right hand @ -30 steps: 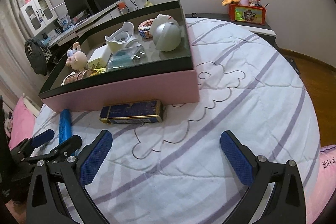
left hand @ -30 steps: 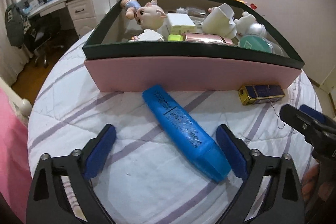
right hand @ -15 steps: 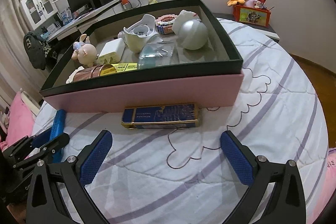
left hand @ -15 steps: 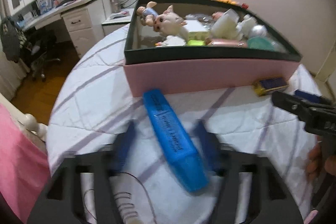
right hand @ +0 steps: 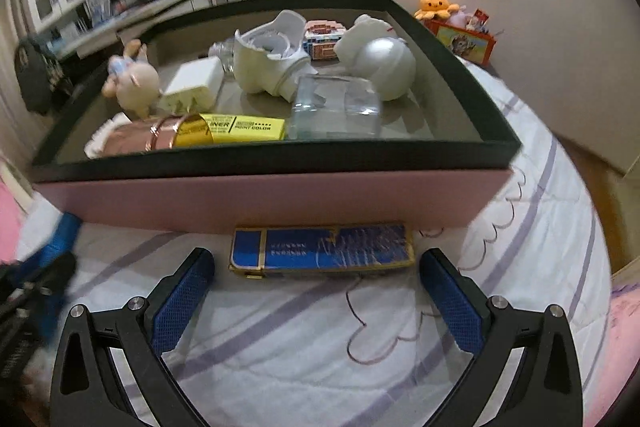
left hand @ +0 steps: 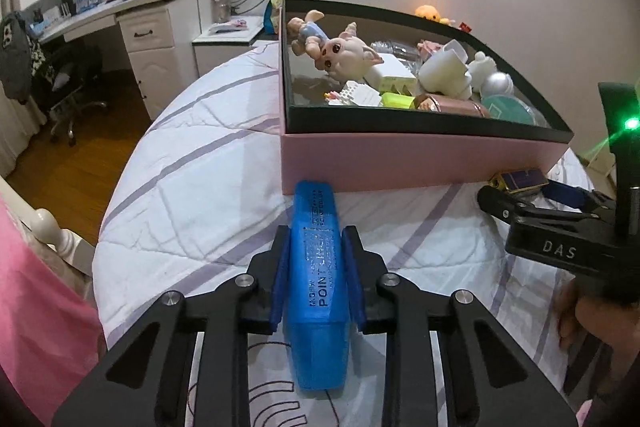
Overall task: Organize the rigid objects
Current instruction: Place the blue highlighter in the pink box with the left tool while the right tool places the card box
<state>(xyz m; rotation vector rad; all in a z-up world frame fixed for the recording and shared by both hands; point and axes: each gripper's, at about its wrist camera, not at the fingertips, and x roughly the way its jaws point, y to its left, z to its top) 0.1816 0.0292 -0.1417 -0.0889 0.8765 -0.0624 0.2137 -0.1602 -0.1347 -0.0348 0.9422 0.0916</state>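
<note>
Pointing boxward, blue case [left hand: 318, 279] lengthwise between left fingers [left hand: 279, 281].

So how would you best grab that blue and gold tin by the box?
Across its short width, from above. The tin lies flat and lengthways against the box, and the open right gripper spans its length barely; turned a quarter, its fingers would close on the long edges.
</note>
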